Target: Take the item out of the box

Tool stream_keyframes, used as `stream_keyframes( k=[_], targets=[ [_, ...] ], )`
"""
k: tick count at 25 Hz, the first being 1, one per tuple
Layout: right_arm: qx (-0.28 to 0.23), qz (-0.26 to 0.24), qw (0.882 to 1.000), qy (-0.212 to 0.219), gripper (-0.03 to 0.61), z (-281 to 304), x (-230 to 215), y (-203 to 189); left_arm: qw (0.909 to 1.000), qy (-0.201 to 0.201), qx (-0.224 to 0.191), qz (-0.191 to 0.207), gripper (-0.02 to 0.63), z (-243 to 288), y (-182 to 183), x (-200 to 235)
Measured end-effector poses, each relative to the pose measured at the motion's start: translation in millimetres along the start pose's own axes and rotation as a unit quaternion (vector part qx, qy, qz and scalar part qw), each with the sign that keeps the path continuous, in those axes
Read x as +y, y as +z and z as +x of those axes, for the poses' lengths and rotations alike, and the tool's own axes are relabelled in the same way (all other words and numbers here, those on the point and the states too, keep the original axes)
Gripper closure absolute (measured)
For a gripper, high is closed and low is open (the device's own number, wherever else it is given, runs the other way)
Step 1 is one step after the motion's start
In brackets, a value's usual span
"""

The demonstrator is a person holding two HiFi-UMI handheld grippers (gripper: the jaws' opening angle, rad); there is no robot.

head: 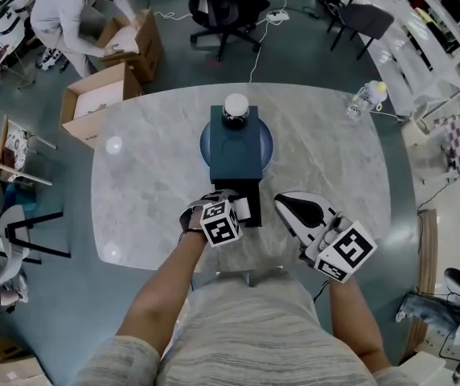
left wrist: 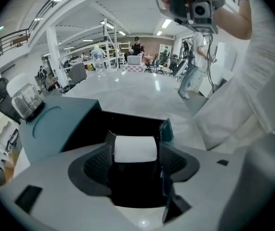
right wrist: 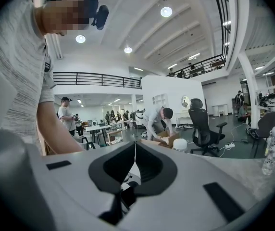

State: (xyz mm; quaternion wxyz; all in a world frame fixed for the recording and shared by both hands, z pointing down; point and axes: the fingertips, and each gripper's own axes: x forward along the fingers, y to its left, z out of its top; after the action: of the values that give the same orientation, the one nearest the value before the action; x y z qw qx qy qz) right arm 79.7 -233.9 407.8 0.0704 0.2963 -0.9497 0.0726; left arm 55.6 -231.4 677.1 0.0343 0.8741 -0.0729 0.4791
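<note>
A dark teal box (head: 236,147) lies in the middle of the marble table (head: 149,175), with its open black end (head: 243,195) toward me. A small jar with a white lid (head: 236,109) stands on the box's far end. My left gripper (head: 232,209) is at the open end, shut on a small white item (head: 244,207). The left gripper view shows that white item (left wrist: 135,149) clamped between the jaws just in front of the black opening (left wrist: 128,121). My right gripper (head: 285,203) hovers beside the box on its right, shut and empty (right wrist: 135,148).
A round blue plate (head: 267,146) shows under the box. A plastic bottle (head: 367,98) lies at the table's far right edge. On the floor at far left a person (head: 65,10) bends over cardboard boxes (head: 101,99). An office chair (head: 226,6) stands beyond the table.
</note>
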Motion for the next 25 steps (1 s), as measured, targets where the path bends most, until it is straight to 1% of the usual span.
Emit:
stream_keyframes(
  k=[2, 4, 7, 14, 20, 23, 25],
  targets=[
    [0.0, 0.0, 1.0, 0.0, 0.56, -1.1, -0.1, 0.1, 0.9994, 0.01, 0.027, 0.018, 0.308, 5.2, -4.7, -1.0],
    [-0.001, 0.0, 1.0, -0.001, 0.56, -2.1, -0.3, 0.1, 0.9985, 0.022, 0.042, 0.026, 0.308, 8.6, -7.1, 0.4],
    [-0.002, 0.001, 1.0, -0.003, 0.56, -3.1, 0.4, 0.0, 0.9981, 0.035, 0.045, 0.025, 0.308, 8.9, -8.0, 3.1],
    [-0.002, 0.002, 1.0, -0.009, 0.56, -7.7, 1.8, -1.1, 0.998, 0.043, 0.041, 0.022, 0.322, 7.9, -7.6, 5.3],
    [-0.002, 0.002, 1.0, -0.012, 0.558, -9.6, 3.1, -0.5, 0.9991, 0.039, 0.019, -0.005, 0.325, 2.6, -2.8, 6.5],
    [-0.004, 0.001, 1.0, -0.012, 0.56, -9.1, 3.3, 0.0, 0.9984, 0.048, -0.009, -0.028, 0.325, -7.6, 1.9, 11.3],
    [-0.006, 0.0, 1.0, -0.012, 0.558, -7.7, 3.8, 1.2, 0.9964, 0.06, -0.038, -0.047, 0.327, -18.6, 6.8, 17.2]
  ],
)
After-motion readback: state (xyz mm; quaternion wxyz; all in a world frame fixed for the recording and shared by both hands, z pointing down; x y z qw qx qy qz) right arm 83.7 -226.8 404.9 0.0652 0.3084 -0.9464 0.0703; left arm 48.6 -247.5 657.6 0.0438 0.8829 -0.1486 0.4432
